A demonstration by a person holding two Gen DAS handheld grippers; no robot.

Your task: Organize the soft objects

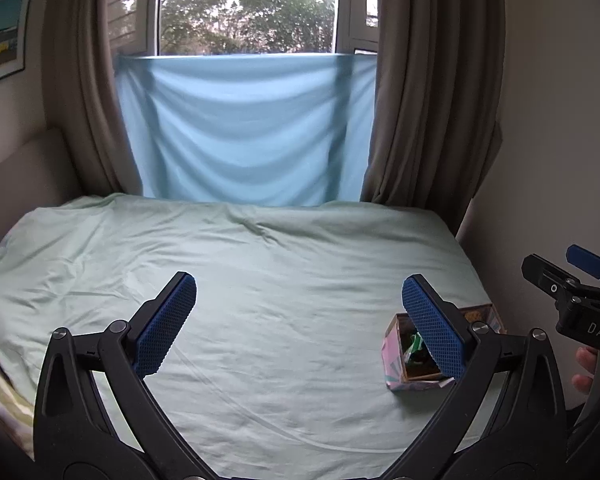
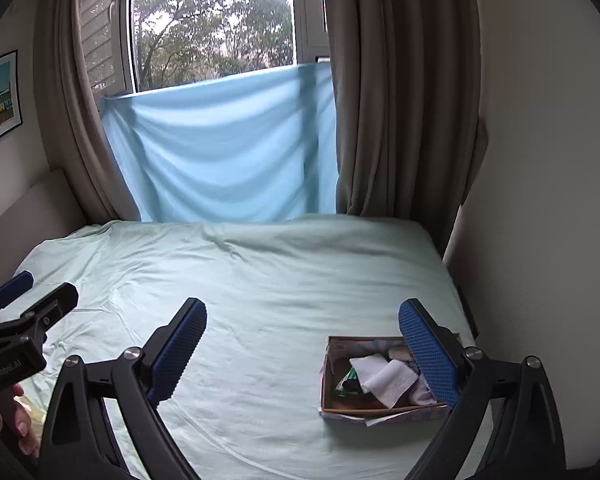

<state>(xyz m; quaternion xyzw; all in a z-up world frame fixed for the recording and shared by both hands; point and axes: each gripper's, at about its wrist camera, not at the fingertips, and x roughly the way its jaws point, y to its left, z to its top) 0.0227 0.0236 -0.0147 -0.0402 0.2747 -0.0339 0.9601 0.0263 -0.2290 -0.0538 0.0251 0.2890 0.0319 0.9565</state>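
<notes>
Both sets of jaws stand spread wide and hold nothing: the left gripper (image 1: 300,320) hovers over the bare middle of the bed (image 1: 260,280), and the right gripper (image 2: 302,350) hangs beside it, nearer the wall. Moving from left to right, the pale green sheet shows only wrinkles, with no loose item on it in either view, and the one task thing in sight is the small cardboard box (image 2: 328,376) at the bed's right side, near the front edge. It already holds soft pieces, a white folded cloth (image 2: 384,376) on top, something green (image 2: 350,380) at its left end and paler fabric toward the right, partly hidden behind the right gripper's blue pad. The sorting looks close to done, or a fresh item must be sought outside these views. To do the step well, the right gripper, being nearest, should probably work the box, coming down from above and pressing the cloth flat rather than snagging the flimsy box wall.
</notes>
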